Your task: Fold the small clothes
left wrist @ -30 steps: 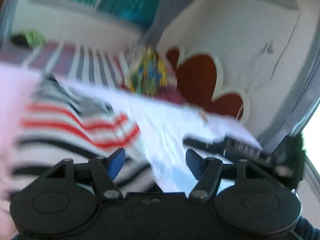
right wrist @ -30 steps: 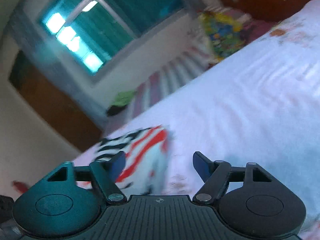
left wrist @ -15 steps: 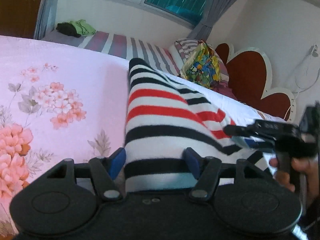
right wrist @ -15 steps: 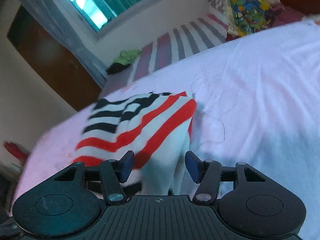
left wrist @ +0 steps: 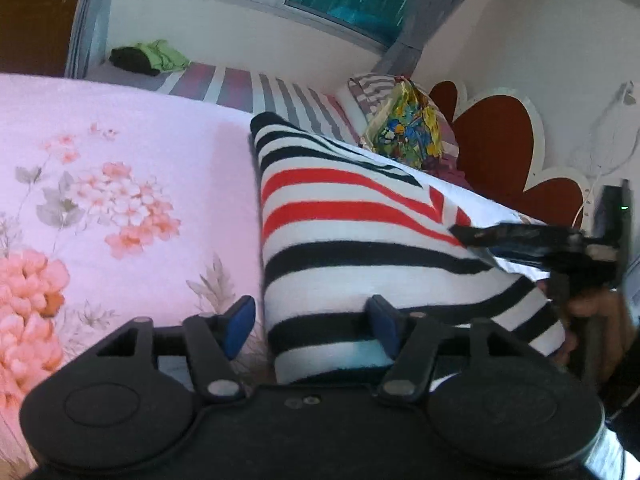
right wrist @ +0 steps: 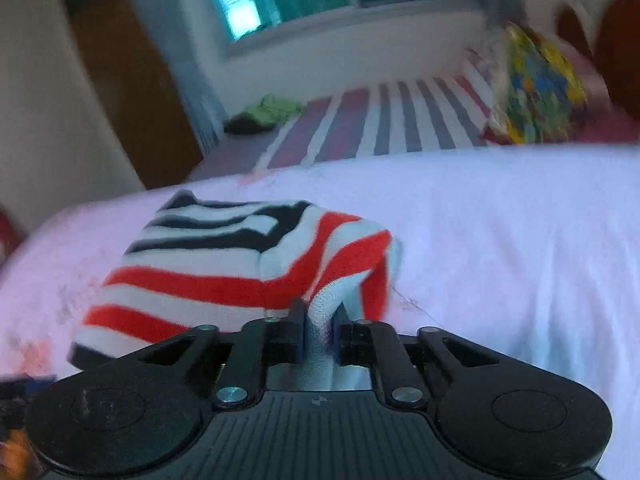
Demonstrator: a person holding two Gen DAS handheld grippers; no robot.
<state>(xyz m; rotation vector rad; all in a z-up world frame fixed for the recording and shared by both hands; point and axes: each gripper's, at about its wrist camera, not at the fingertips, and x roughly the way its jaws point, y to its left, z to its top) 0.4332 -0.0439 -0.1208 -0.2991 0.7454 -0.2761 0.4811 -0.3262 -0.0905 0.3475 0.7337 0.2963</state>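
A small white garment with black and red stripes [left wrist: 352, 232] lies folded on the pink floral bedsheet [left wrist: 120, 184]. My left gripper [left wrist: 312, 320] is open at its near edge: the cloth lies between the fingers against the right pad, and the left pad stands clear of it. In the right wrist view the same garment [right wrist: 224, 268] lies ahead and to the left. My right gripper [right wrist: 320, 320] is closing, its pads pinching a bunched white corner of it. The right gripper [left wrist: 476, 246] also shows at the garment's right side, held by a hand [left wrist: 592, 312].
Behind the sheet [right wrist: 500, 240] lies a striped mattress [left wrist: 248, 88] with green and black clothes [left wrist: 148, 58] at its far end. A colourful pillow [left wrist: 408, 132] leans by the red scalloped headboard [left wrist: 496, 144]. A brown door [right wrist: 120, 80] stands at the left.
Both grippers swung down to the striped garment. The right jaws, apart around its corner half a second ago, now pinch it, and that view has rolled level. The left gripper has hardly moved since.
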